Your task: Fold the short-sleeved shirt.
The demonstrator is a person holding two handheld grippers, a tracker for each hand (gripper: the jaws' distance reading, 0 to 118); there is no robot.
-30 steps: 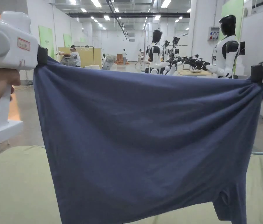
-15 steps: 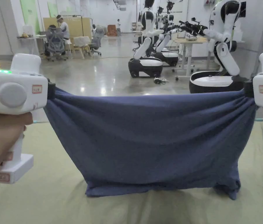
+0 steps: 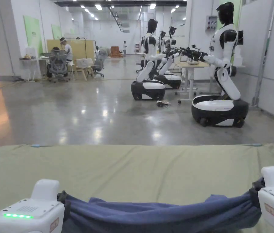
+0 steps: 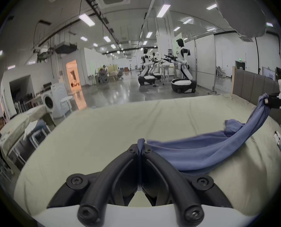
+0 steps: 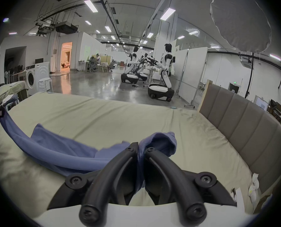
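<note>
No text, brand or number can be read. The right gripper (image 3: pixel 256 189) and the left gripper (image 3: pixel 62 198) each carry a small red-edged label, its print too small to make out. A green sign (image 4: pixel 240 59) glows over a far doorway, its characters illegible.

Plain navy-blue shirt (image 3: pixel 160 214), pale olive-green bed sheet (image 3: pixel 133 170), white grippers with black jaws, no patterns anywhere.

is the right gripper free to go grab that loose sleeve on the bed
Probably not as things stand: the right gripper is shut on the shirt, so it would have to let go first. Otherwise the sleeve bunches right beside it, nothing between.
</note>
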